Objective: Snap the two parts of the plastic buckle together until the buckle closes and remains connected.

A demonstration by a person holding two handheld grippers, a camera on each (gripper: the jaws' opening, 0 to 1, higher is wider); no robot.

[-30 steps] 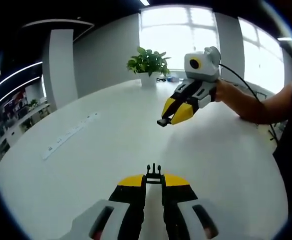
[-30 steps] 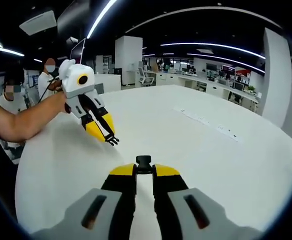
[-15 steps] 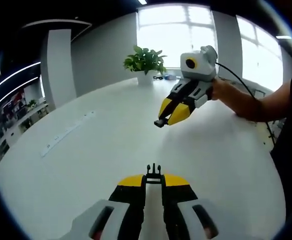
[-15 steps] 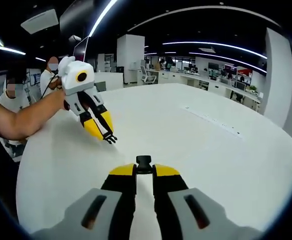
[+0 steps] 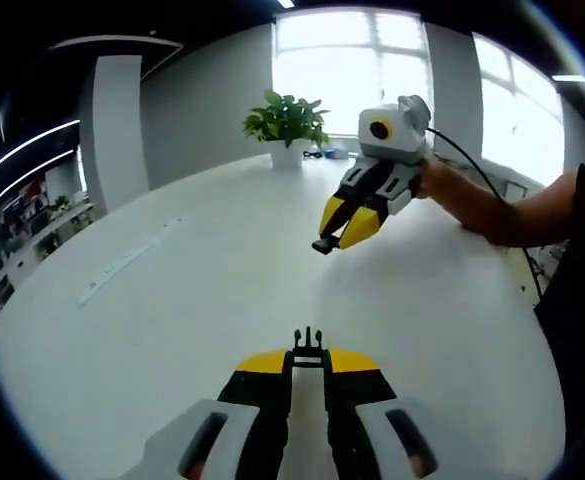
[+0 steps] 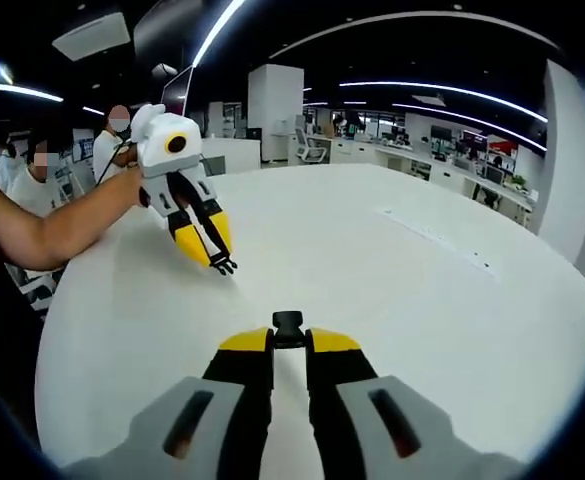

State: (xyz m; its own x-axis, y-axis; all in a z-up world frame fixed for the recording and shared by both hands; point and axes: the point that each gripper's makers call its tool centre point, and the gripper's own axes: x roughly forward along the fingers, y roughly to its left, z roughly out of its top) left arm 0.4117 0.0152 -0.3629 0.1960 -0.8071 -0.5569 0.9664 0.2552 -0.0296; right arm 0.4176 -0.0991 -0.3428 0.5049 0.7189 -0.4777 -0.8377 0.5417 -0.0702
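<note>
Your two cameras face each other across the white table (image 5: 172, 310), both held low and near its surface. Your left gripper view looks toward the potted plant (image 5: 285, 120) at the table's far edge; your right gripper view looks toward the open office (desks beyond the table).

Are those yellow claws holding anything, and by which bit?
Left gripper pinches the pronged buckle half by its base; right gripper the socket half likewise.

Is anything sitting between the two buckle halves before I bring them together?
Nothing visible does. The left gripper pinches the pronged half, the right gripper the socket half; both are held above the white table, with open air between them.
</note>
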